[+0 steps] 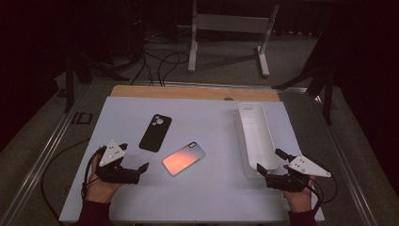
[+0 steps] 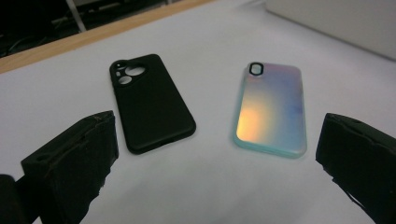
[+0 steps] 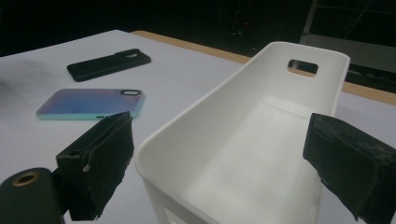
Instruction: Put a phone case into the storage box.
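While both grippers hover with fingers spread and empty, the left gripper [image 1: 137, 159] faces 2 phone cases on the tabletop [image 1: 207, 197], so the reach seems just beginning; next it likely must close on the iridescent case [image 2: 272, 109], with the white bin [image 3: 261, 126] before the right gripper [image 1: 269, 161].

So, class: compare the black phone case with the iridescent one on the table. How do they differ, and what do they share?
The black phone case is matte and dark; the iridescent phone case shimmers orange, blue and teal. The black one has a cluster of round camera holes; the iridescent one has one small oval cut-out. In the high view the black case lies farther from the person and the iridescent case nearer the white bin. Both lie flat, backs up, untouched.
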Motion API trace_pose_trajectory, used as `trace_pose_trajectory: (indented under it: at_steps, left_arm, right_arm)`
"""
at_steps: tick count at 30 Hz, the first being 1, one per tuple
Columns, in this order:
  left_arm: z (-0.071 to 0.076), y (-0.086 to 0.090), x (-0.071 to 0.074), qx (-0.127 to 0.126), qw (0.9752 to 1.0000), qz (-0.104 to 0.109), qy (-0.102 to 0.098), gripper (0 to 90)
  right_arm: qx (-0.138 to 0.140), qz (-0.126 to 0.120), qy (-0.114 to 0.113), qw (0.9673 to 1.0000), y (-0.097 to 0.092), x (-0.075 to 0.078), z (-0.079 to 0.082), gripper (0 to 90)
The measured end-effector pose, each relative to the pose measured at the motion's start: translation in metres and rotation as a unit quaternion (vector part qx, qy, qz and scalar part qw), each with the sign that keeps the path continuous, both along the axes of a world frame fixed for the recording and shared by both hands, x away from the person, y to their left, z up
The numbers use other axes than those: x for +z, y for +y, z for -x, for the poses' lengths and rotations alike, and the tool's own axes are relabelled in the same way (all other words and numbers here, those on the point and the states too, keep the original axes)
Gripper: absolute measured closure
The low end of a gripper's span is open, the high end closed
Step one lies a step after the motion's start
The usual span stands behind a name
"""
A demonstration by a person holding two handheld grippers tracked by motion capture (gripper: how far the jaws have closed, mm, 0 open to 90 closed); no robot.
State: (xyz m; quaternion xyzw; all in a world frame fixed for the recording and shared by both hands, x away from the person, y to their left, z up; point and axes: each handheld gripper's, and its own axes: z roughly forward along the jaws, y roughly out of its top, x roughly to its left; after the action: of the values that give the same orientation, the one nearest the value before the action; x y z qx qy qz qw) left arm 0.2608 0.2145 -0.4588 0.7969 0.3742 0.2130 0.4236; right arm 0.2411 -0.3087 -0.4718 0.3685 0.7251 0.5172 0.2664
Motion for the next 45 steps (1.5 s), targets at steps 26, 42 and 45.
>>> trace_pose_trajectory:
  at_steps: [26, 42, 45]
  left_arm:
    - [-0.043, -0.063, -0.013, -0.057, 0.9922, -0.083, 0.073, 0.0]
    - [-0.066, -0.1, -0.036, -0.086, 0.9802, -0.128, 0.124, 0.0]
    - [-0.068, -0.104, -0.039, -0.087, 0.9786, -0.133, 0.131, 0.0]
  right_arm:
    - [-0.001, -0.004, -0.003, 1.0, 0.003, 0.0, 0.002, 8.3]
    - [-0.004, -0.003, -0.002, 1.0, 0.001, 0.0, 0.002, 8.3]
    - [-0.005, -0.003, -0.002, 1.0, 0.0, 0.0, 0.002, 8.3]
